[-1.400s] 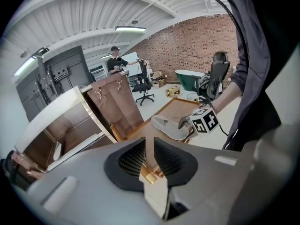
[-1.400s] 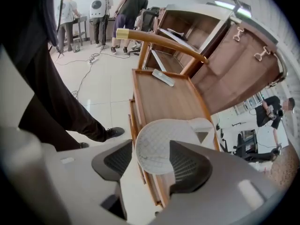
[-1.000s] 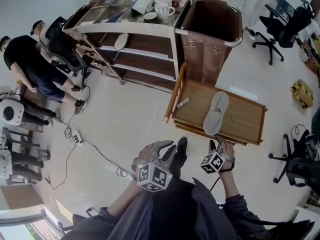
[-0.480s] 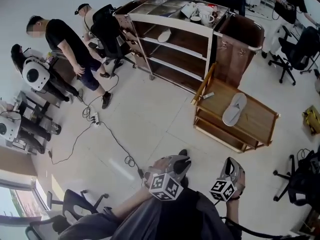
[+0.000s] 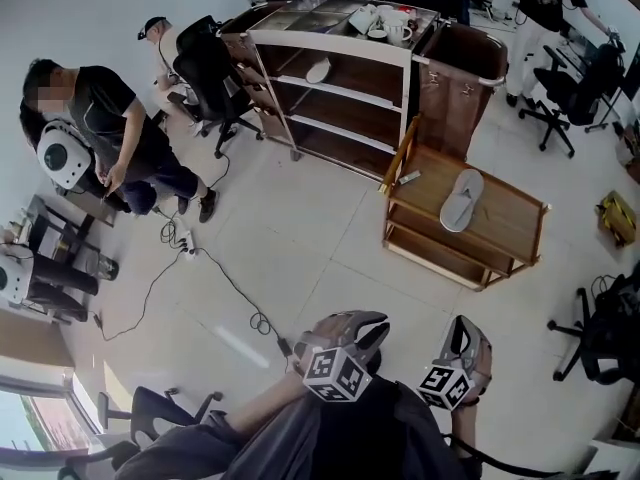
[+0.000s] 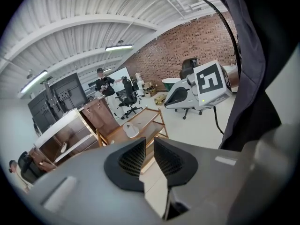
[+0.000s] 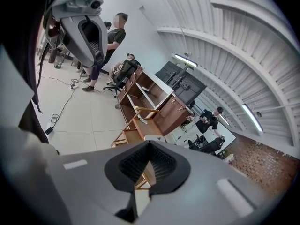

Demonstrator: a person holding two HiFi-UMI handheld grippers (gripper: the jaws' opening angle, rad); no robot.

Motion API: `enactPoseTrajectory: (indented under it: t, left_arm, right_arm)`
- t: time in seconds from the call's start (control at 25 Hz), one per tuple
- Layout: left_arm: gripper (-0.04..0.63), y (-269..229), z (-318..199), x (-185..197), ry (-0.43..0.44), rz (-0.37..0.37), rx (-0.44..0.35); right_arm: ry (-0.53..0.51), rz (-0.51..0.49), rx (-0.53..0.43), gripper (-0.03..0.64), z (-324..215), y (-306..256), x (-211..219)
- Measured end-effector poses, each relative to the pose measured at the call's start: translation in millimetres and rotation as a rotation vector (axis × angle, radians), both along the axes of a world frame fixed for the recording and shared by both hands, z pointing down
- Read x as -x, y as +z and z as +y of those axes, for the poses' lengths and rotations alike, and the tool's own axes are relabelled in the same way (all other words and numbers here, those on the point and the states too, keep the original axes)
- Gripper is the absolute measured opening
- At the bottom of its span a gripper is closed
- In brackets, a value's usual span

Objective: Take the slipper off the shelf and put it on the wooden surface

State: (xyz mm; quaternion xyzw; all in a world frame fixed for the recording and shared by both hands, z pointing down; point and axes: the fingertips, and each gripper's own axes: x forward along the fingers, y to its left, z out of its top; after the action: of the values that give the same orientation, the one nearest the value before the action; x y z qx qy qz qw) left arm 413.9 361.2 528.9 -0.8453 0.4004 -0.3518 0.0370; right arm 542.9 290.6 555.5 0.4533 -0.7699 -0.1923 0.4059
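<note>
A pale grey slipper point(image 5: 462, 200) lies flat on the top of the low wooden table point(image 5: 512, 226), also seen in the left gripper view as the slipper point(image 6: 132, 131) and just above the jaws in the right gripper view point(image 7: 153, 137). Both grippers are held close to the person's body, far from the table. My left gripper point(image 5: 374, 322) has a narrow gap between its pads and nothing in it point(image 6: 149, 142). My right gripper point(image 5: 467, 330) is shut and empty, its pads meeting at the tip point(image 7: 150, 144).
A brown shelf unit point(image 5: 340, 43) with cups on top stands behind the table, a pale oval thing point(image 5: 318, 69) on one shelf. A brown bin point(image 5: 465, 78) is beside it. People point(image 5: 110, 118), office chairs point(image 5: 215, 73) and a floor cable point(image 5: 215, 273) are at the left.
The person has stepped back from the wooden table, so both grippers are farther from it. The slipper stays lying on the table top.
</note>
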Motion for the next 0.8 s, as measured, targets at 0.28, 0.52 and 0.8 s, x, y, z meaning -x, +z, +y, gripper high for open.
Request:
enactPoseTrajectory:
  t: [0.28,0.52,0.8]
  left_arm:
    - [0.069,-3.3,38.1,20.5,0.014,0.023,-0.010]
    - [0.069,-8.3,56.8,37.6,0.051,0.028,-0.019]
    - [0.069,-9.5,63.0,56.6,0.098,0.042,-0.022]
  right_arm:
    - [0.011,-0.002,-0.002,0.002,43.0,-13.4,24.9]
    - [0.048,-0.019,-0.019,0.002,63.7,-28.3,42.1]
    - [0.086,0.003,-0.025,0.002,72.9,-33.8,61.5]
